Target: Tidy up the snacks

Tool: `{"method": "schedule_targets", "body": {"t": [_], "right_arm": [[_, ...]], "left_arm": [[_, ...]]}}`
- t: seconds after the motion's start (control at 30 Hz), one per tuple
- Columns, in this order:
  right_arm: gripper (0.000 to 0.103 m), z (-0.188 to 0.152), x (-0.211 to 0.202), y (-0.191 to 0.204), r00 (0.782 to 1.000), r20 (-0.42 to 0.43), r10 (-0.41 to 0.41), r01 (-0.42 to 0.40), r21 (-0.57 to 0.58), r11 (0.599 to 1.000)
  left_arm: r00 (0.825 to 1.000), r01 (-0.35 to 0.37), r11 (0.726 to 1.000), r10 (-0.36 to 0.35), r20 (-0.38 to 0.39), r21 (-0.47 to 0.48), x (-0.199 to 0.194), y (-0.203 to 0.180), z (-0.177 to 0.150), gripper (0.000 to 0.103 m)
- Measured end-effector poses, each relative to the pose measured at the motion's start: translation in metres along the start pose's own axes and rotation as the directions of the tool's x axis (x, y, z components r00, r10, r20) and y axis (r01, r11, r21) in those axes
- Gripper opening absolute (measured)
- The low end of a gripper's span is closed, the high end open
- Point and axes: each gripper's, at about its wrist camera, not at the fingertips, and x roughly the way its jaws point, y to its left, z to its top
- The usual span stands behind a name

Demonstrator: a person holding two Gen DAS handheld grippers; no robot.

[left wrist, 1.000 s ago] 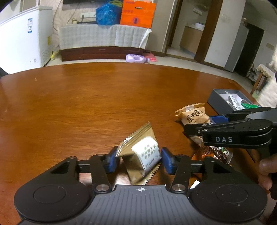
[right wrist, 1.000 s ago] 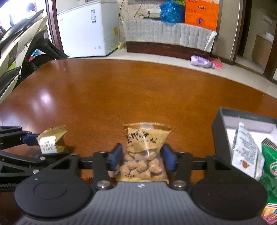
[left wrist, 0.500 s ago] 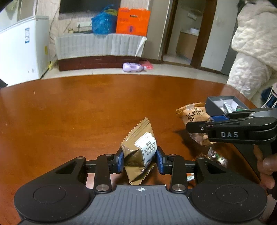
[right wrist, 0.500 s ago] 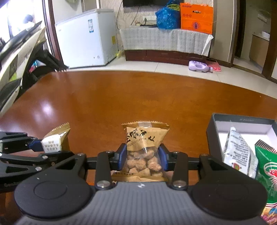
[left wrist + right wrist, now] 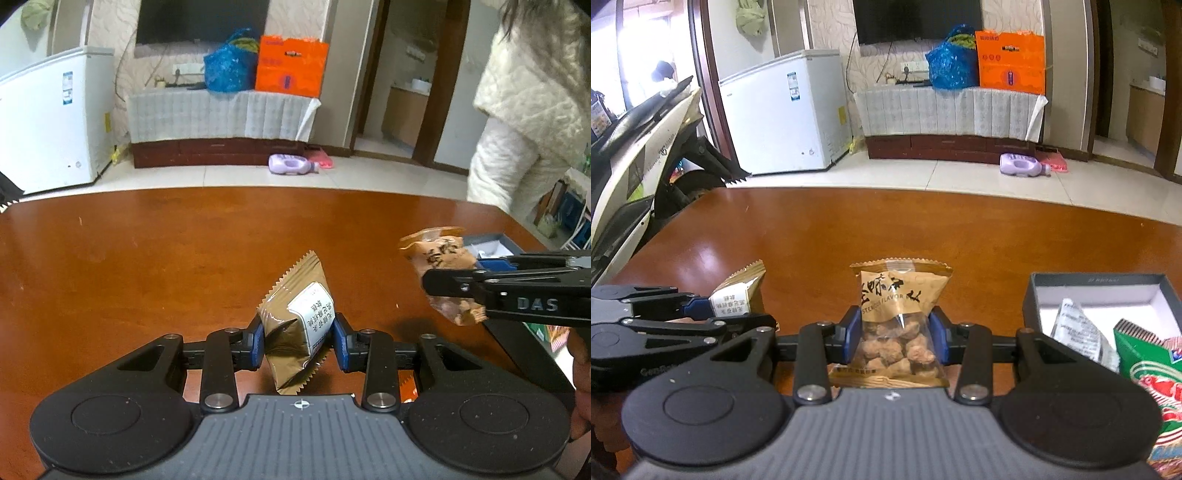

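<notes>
Both grippers are carrying packets toward the box (image 5: pixel 1086 286): left gripper (image 5: pixel 298 341) clamping a brown packet (image 5: pixel 297 332) left of it, right gripper (image 5: pixel 895 339) clamping a nut packet (image 5: pixel 899 317) beside it (both lifted). Next: swinging over the box, releasing.

- Left wrist: close behind own fingers, angled down across wooden table (image 5: pixel 147 258), facing freezer (image 5: pixel 48 118).
- Right wrist: likewise, from further right.
- Shared: table, freezer, orange box (image 5: pixel 1010 61).
</notes>
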Motion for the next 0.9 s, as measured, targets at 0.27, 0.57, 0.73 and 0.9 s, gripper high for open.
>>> {"method": "schedule_targets", "body": {"t": [0.27,0.57,0.73,0.9], "right_arm": [[0.04,0.008,-0.022,-0.008,0.999,0.034,0.013,-0.014,0.013,1.0],[0.04,0.011,-0.031,-0.01,0.999,0.041,0.007,-0.008,0.011,1.0],[0.04,0.009,-0.041,-0.014,0.998,0.057,0.007,-0.008,0.008,1.0],[0.04,0.009,-0.052,-0.021,0.998,0.068,-0.004,0.003,0.01,1.0]], "left_arm": [[1.0,-0.007,1.0,0.007,0.021,-0.017,-0.005,-0.002,0.006,0.037],[1.0,0.012,1.0,-0.012,0.027,0.008,0.002,-0.02,0.014,0.037],[0.999,0.02,0.999,-0.021,0.035,0.025,0.007,-0.036,0.02,0.037],[0.999,0.032,0.999,-0.033,0.031,0.044,0.015,-0.048,0.021,0.037]]}}
